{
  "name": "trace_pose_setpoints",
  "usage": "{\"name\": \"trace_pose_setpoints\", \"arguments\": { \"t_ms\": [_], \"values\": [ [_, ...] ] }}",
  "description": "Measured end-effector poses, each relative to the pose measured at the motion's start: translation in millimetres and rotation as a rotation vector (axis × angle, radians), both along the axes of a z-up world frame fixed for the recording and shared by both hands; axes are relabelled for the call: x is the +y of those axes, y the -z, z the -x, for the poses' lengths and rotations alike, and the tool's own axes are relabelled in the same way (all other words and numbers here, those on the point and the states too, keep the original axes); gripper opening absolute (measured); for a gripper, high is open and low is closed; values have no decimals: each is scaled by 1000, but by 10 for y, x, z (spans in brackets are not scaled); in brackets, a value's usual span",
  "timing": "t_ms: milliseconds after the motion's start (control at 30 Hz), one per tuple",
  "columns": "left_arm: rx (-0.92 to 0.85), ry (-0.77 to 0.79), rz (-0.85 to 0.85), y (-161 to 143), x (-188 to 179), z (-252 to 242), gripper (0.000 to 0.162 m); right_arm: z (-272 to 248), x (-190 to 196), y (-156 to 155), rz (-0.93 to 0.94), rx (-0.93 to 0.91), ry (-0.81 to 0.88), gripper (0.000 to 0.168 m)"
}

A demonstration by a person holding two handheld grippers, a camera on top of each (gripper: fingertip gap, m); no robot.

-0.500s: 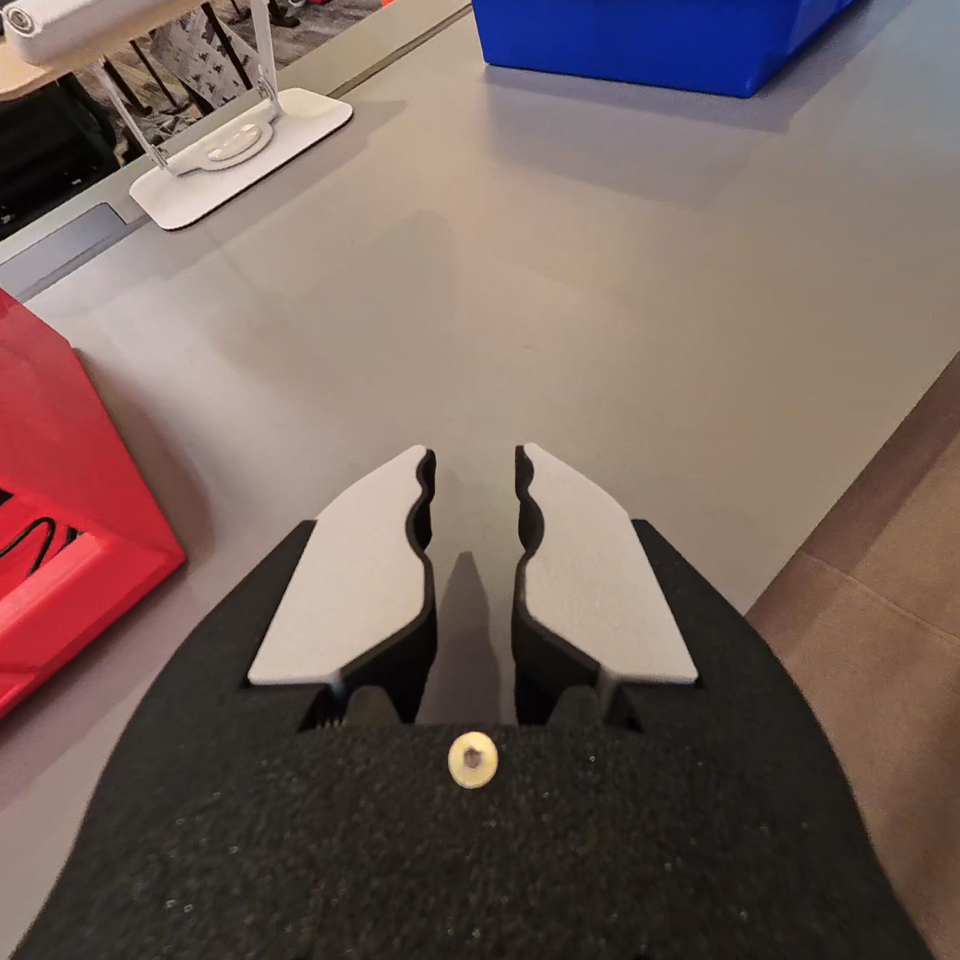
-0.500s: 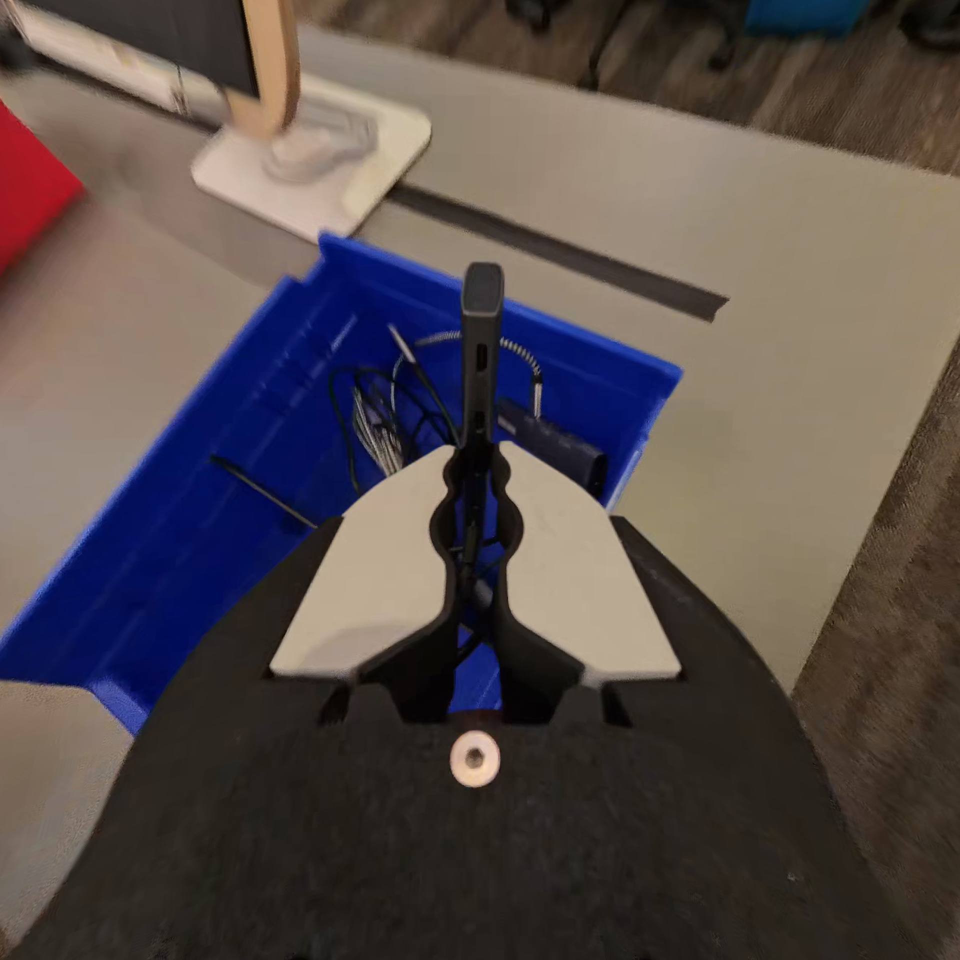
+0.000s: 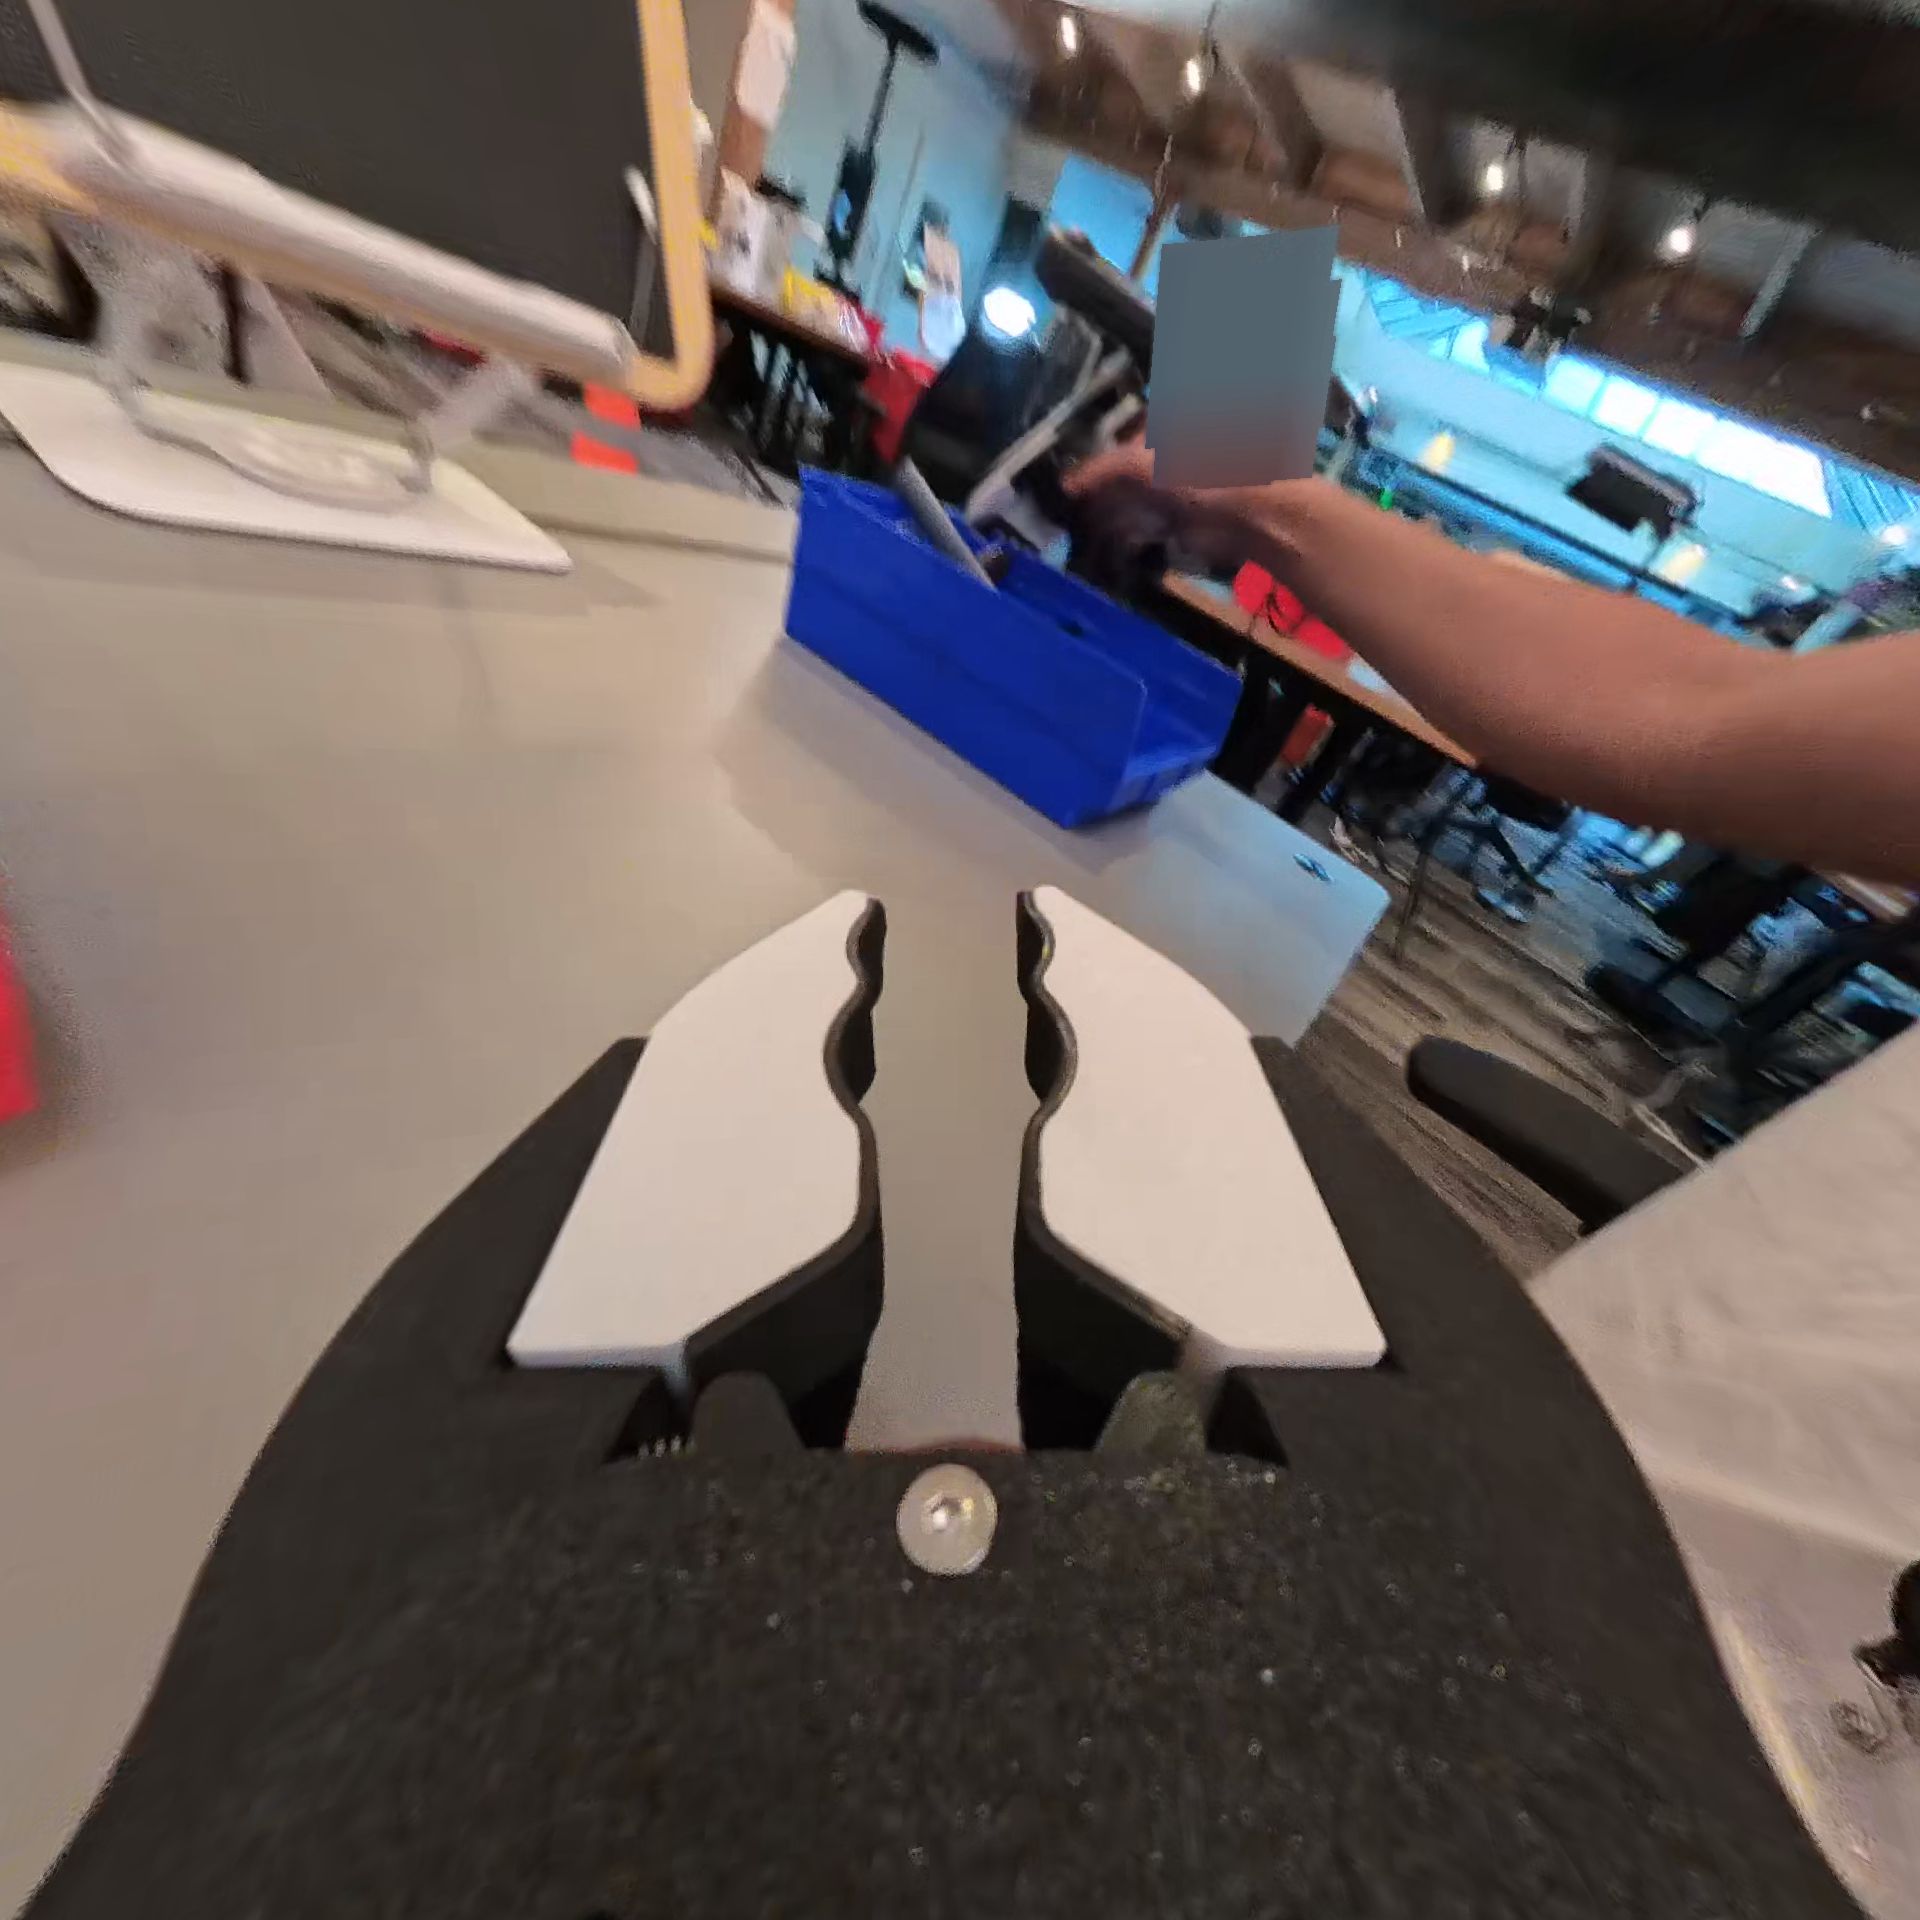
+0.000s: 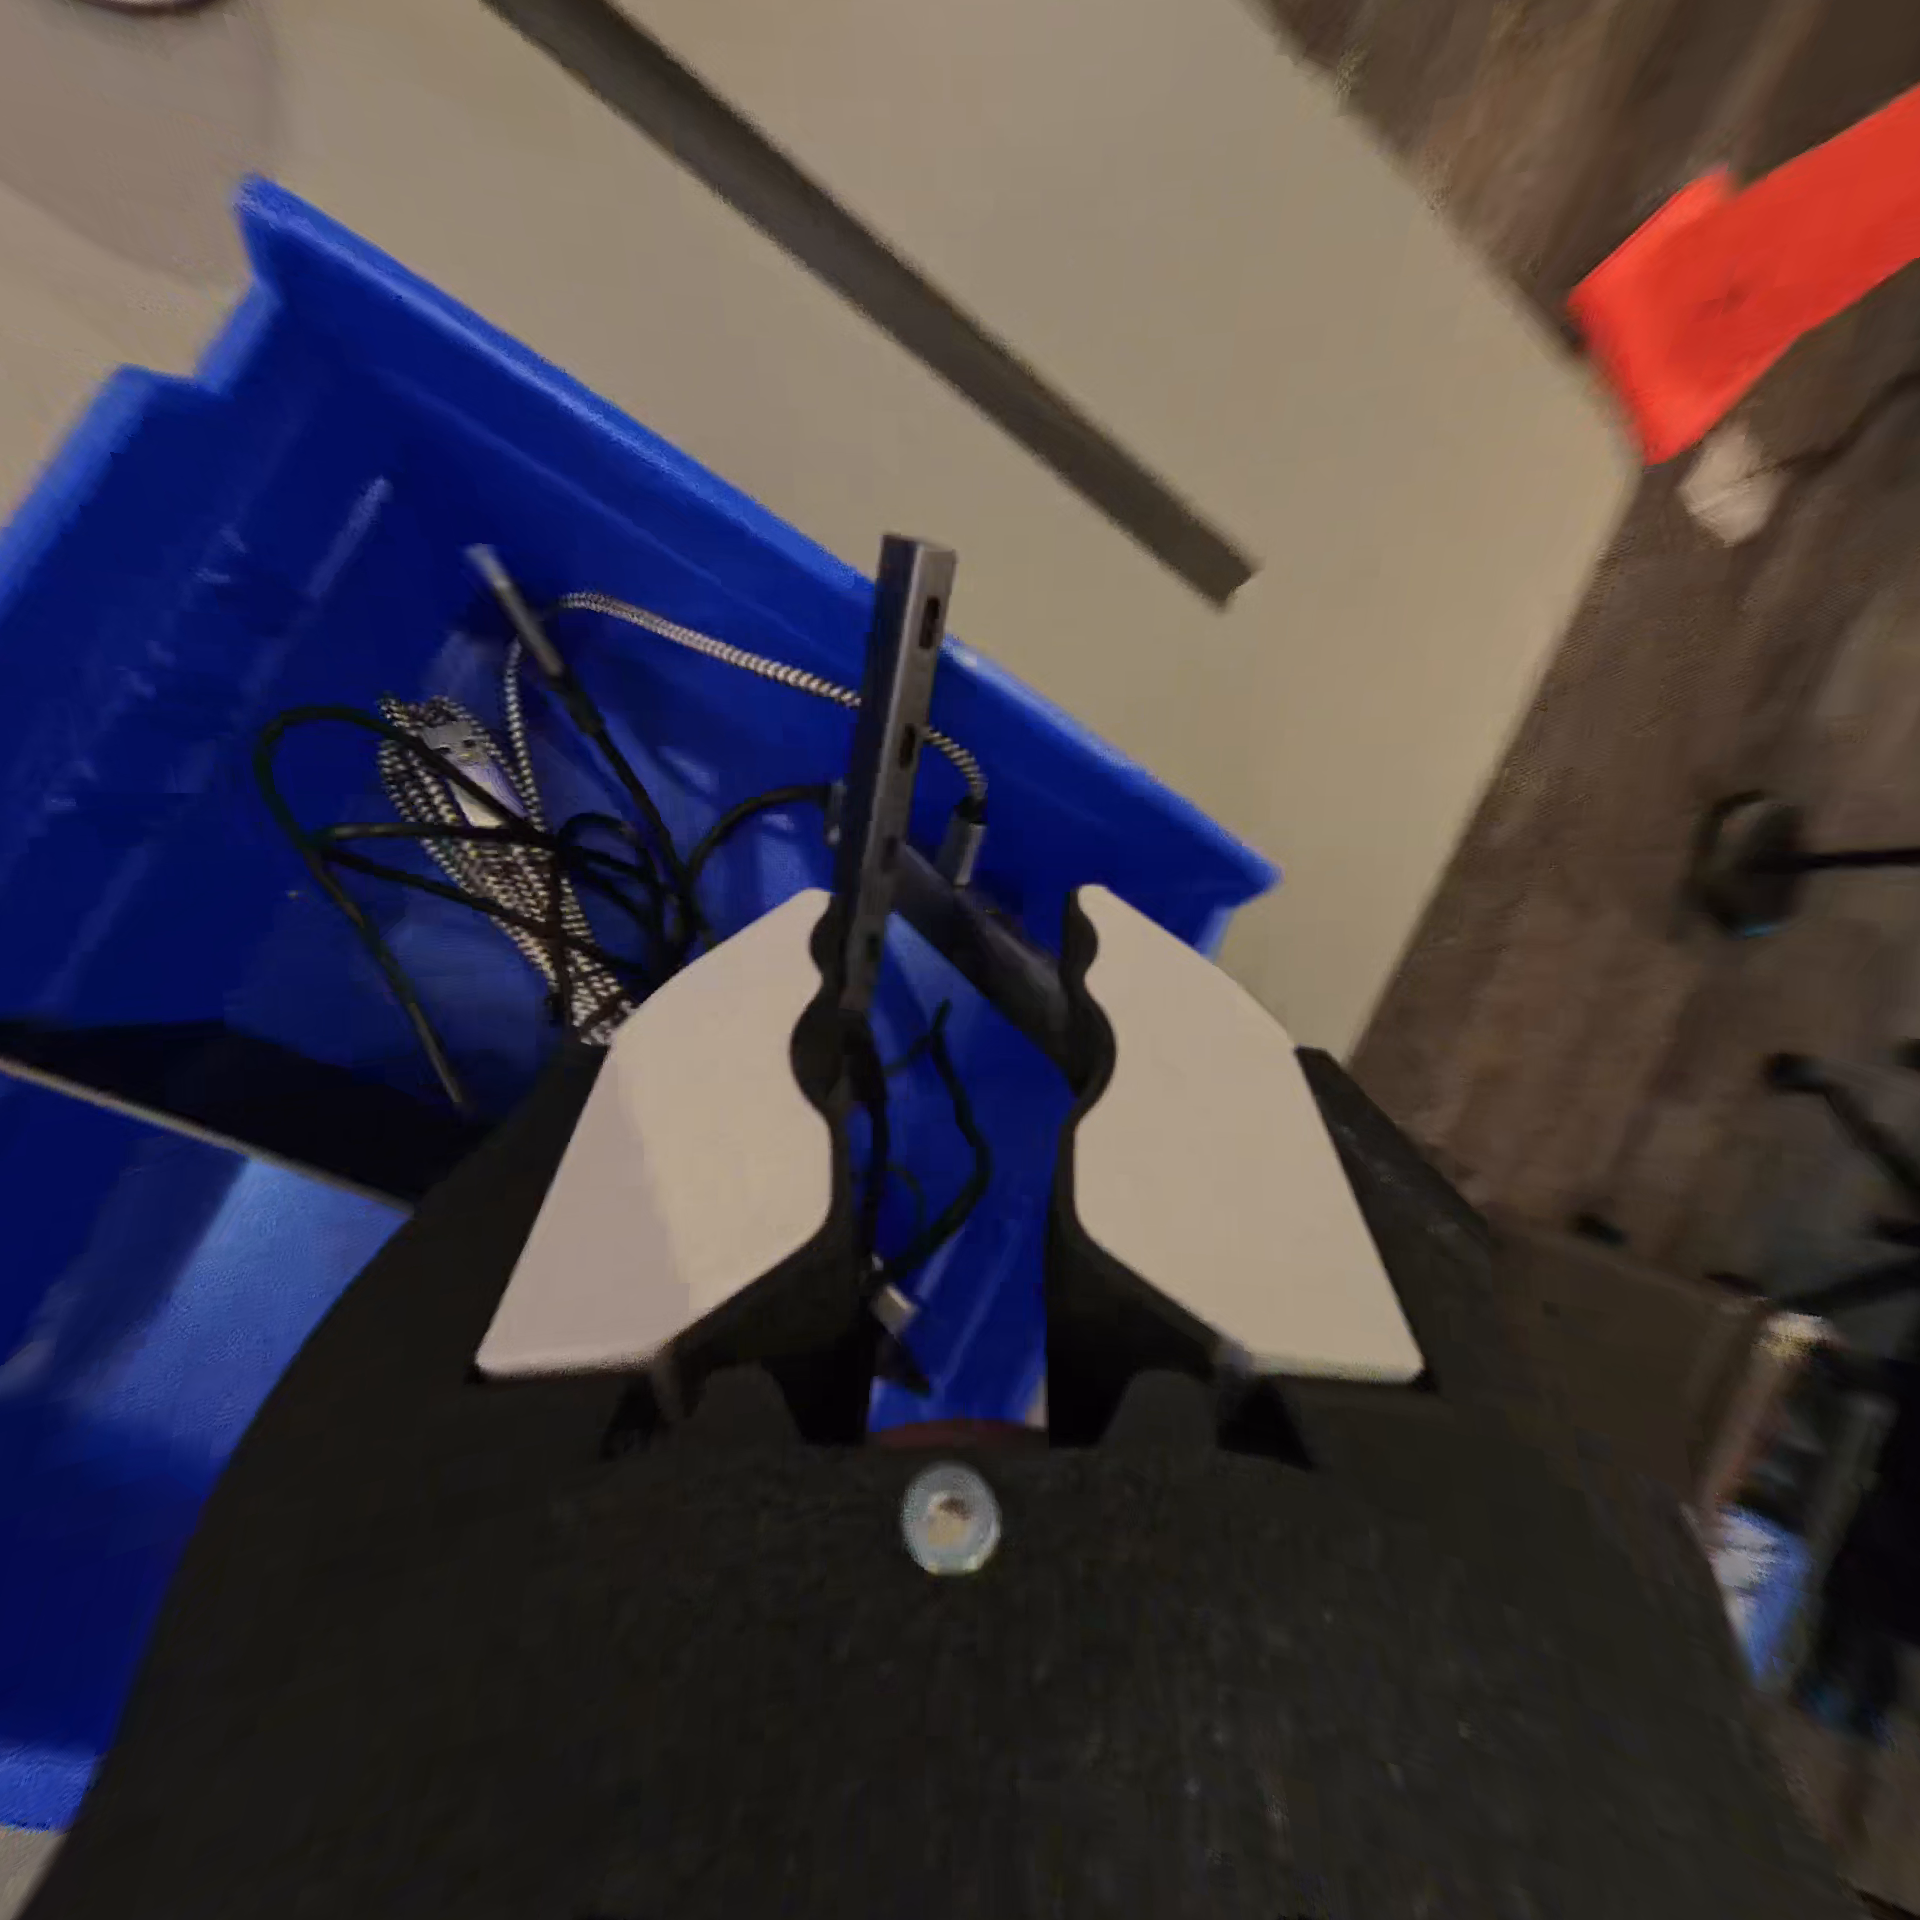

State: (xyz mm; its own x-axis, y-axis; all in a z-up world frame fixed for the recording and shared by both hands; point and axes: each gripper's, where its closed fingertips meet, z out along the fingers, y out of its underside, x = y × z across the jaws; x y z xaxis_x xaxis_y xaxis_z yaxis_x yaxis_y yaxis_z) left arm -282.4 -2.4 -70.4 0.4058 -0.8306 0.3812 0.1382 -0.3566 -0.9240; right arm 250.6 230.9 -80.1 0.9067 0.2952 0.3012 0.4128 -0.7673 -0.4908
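The right gripper stands with its jaws spread wide; a slim grey port hub leans against the left finger only, unclamped, above the blue bin of tangled cables near the table's far edge. The left gripper holds nothing, fingers parted by a narrow gap, low over bare tabletop near the right edge.

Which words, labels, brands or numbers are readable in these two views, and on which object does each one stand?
None can be read.
The blue bin, the slim grey hub between the open right gripper's fingers, and the left gripper show no writing.
Anything in the far room is too blurred to read.
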Motion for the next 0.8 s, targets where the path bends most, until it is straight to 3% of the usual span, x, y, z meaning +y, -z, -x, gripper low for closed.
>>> {"name": "trace_pose_setpoints", "arguments": {
  "t_ms": [133, 200, 267, 333, 467, 567, 633, 800],
  "values": [
    [84, -219, -174, -119, 206, 472, 25, -94, -296, -950, -265, -275, 35, 42],
    [185, -297, -223, -85, 298, 663, 25, -12, -586, -1335, -387, -296, 55, 42],
    [267, -342, -225, -28, 370, 809, 28, 179, -945, -1478, -471, -183, 77, 43],
    [292, -408, -197, 9, 459, 967, 30, 512, -1302, -1354, -529, 51, 64, 44],
    [348, -555, -119, 143, 658, 1317, 34, 1085, -1900, -674, -610, 436, 92, 42],
    [445, -631, -86, 291, 766, 1529, 34, 1357, -2254, -85, -629, 537, 159, 30],
    [491, -631, -56, 392, 812, 1563, 34, 1440, -2399, 201, -634, 589, 235, 32],
    [516, -659, -23, 445, 901, 1587, 28, 1283, -2353, 439, -577, 456, 230, 33]
  ]
}}
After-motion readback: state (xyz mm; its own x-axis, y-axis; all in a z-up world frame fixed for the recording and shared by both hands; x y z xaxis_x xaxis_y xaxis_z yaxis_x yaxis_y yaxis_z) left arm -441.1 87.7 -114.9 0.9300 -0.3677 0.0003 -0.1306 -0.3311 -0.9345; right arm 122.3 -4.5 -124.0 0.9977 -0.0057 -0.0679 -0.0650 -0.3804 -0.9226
